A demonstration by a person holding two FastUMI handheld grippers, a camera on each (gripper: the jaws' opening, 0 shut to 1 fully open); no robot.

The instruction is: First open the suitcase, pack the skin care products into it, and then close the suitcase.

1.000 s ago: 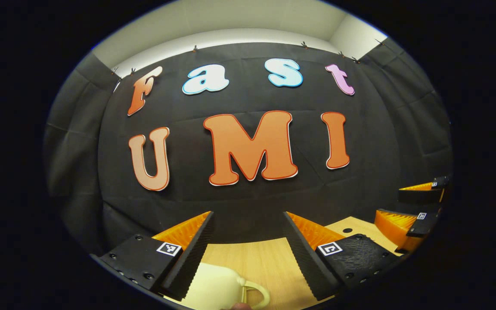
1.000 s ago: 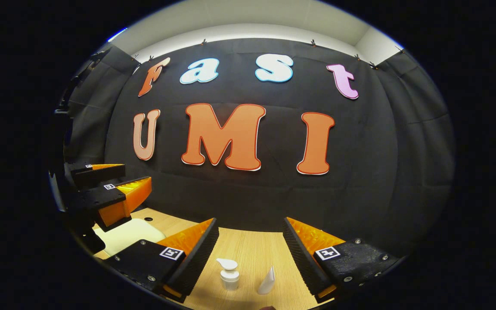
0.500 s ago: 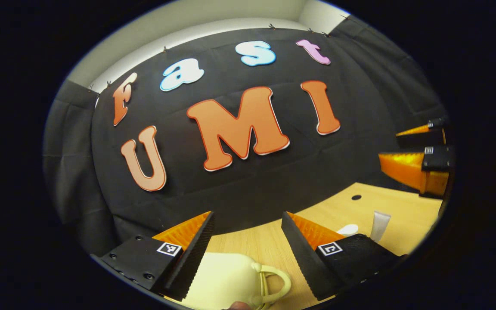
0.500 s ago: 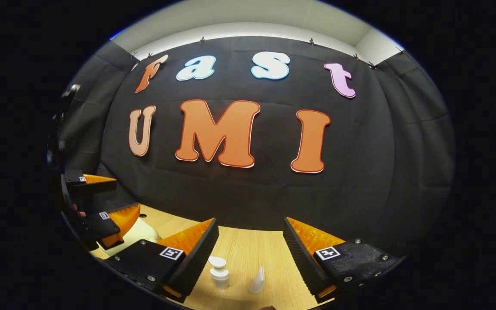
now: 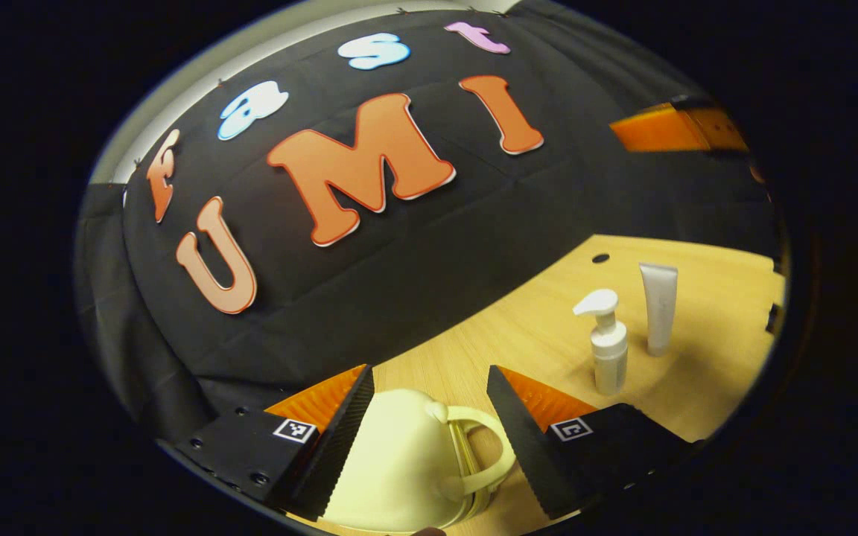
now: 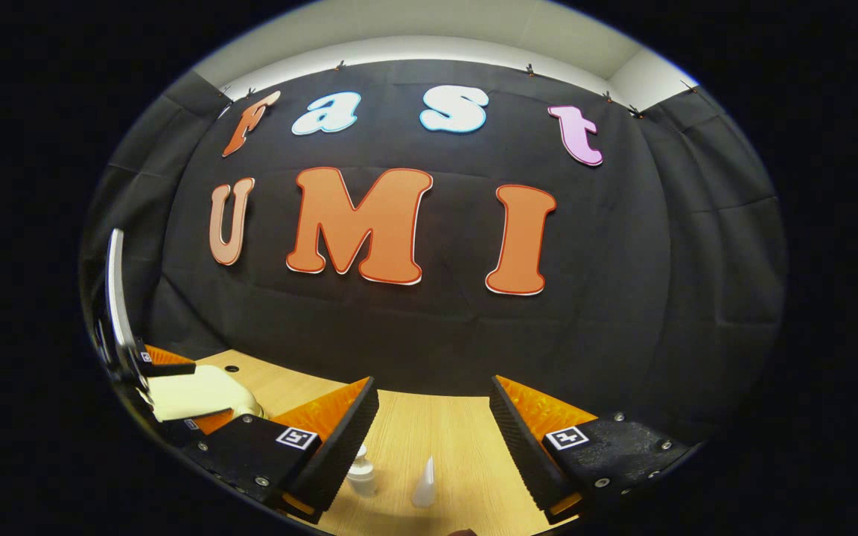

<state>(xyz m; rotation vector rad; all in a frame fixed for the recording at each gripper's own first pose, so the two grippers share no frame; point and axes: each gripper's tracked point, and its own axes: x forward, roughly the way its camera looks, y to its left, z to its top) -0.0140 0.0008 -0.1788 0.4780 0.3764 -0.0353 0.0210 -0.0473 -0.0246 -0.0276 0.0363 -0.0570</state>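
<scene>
1. Left gripper: jaws spread, flanking the cream suitcase and its handle; contact cannot be confirmed.
2. Right gripper: jaws spread, empty, above the wooden surface.
3. Pump bottle and tube stand upright, just beside each other, on the surface, apart from the suitcase.
4. The suitcase is closed.
</scene>
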